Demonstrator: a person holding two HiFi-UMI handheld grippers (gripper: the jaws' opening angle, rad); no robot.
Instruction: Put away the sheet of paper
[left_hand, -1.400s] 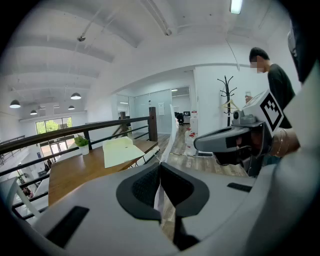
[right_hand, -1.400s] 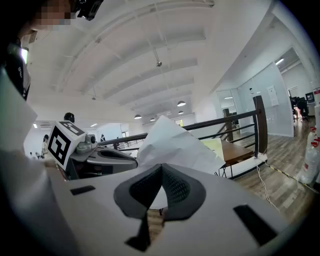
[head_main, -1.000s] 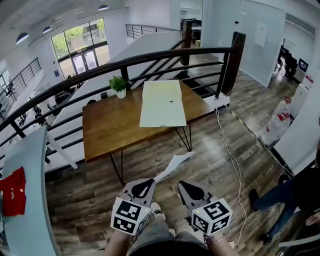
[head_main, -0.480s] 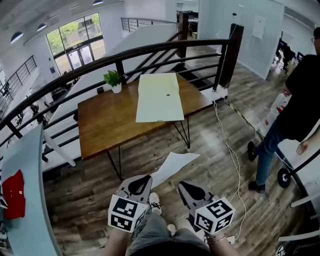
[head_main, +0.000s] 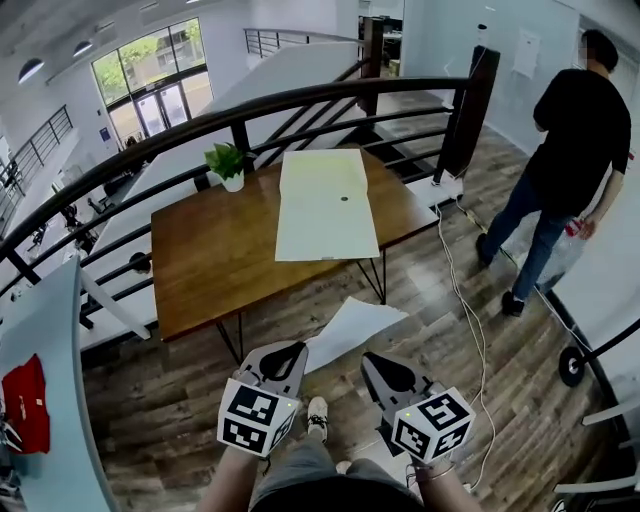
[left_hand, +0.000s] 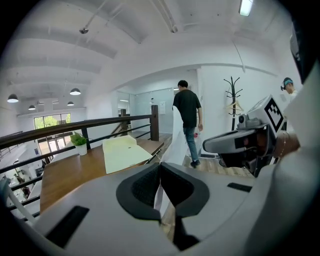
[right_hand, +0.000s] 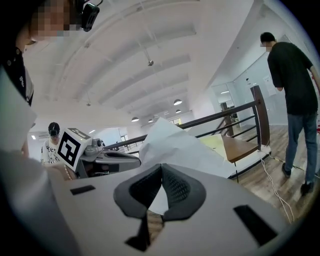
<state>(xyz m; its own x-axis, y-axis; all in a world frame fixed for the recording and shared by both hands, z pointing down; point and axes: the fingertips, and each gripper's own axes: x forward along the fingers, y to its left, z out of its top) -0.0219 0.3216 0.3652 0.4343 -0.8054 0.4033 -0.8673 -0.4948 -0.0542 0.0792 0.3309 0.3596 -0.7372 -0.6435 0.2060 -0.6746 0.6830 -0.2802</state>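
The white sheet of paper (head_main: 355, 325) hangs in the air in front of me, reaching forward and right from my left gripper (head_main: 300, 352). In the left gripper view the sheet (left_hand: 176, 140) runs edge-on between the closed pads of that gripper (left_hand: 160, 167), so it is shut on the sheet. Beside it my right gripper (head_main: 372, 362) is level with it, jaws together and nothing between them. From the right gripper view the sheet (right_hand: 175, 145) billows just beyond the right gripper (right_hand: 161, 167), apart from it.
A wooden table (head_main: 210, 250) stands ahead, with a pale yellow folder (head_main: 325, 205) and a small potted plant (head_main: 228, 165) on it, against a dark railing (head_main: 300, 100). A person in black (head_main: 565, 150) walks at the right. A white cable (head_main: 470, 330) trails over the floor.
Both grippers have shifted forward toward the table with the sheet, which now spreads wider. The person in black has walked from the near right toward the far right.
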